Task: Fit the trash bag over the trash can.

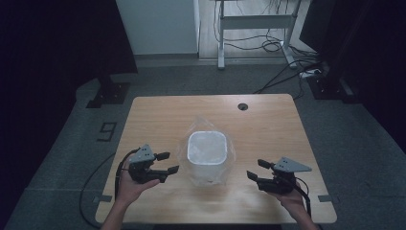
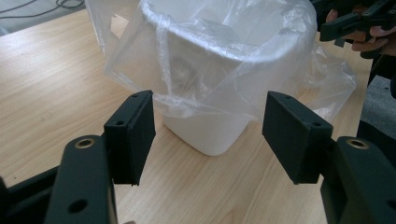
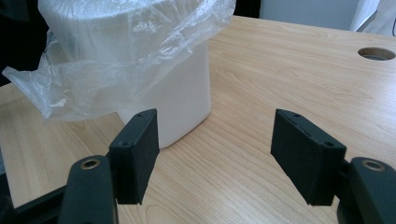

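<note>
1. A white bin [image 1: 206, 154] with rounded corners stands upright near the middle of the wooden table [image 1: 268, 129], a little toward the person's edge.
2. A clear plastic bag [image 1: 206, 132] lines the white bin; its wrinkled film folds over the rim and hangs loosely down the outside walls, spreading onto the wood beside the base.
3. In the left gripper view, the white bin tapers toward its bottom, and the film drapes about halfway down its side.
4. The left gripper [image 1: 165, 162] sits just left of the white bin, jaws wide apart, nothing between them.
5. The right gripper [image 1: 254, 169] sits to the right, jaws equally wide, holding nothing.
</note>
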`<state>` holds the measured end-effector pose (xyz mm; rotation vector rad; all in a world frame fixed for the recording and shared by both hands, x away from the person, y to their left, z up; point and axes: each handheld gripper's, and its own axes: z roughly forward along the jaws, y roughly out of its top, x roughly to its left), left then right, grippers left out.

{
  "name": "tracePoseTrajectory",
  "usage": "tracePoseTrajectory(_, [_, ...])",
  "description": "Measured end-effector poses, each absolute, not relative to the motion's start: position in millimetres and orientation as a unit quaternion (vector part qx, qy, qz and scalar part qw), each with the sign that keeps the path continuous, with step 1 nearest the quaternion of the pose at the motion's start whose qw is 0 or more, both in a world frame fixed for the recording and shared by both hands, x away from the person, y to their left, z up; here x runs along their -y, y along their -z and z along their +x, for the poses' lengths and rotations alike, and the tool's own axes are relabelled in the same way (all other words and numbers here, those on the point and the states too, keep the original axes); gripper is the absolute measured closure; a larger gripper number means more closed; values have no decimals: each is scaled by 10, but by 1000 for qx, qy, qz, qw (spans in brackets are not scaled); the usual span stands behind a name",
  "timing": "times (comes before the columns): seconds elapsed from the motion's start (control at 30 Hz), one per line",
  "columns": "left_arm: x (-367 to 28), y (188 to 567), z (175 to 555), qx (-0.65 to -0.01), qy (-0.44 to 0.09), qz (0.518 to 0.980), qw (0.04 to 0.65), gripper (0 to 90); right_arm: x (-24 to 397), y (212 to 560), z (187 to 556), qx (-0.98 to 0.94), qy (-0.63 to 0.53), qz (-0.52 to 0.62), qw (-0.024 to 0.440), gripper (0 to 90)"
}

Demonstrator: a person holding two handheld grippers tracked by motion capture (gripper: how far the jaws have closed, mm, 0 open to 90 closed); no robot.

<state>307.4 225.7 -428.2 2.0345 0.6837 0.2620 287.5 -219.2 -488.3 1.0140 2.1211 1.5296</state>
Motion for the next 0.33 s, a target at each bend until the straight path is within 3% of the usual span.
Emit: tracePoseTrajectory(0.33, [-2268, 4361, 2980, -287, -108, 829, 468, 316, 2230, 4864, 2863, -739, -546, 358, 167, 309])
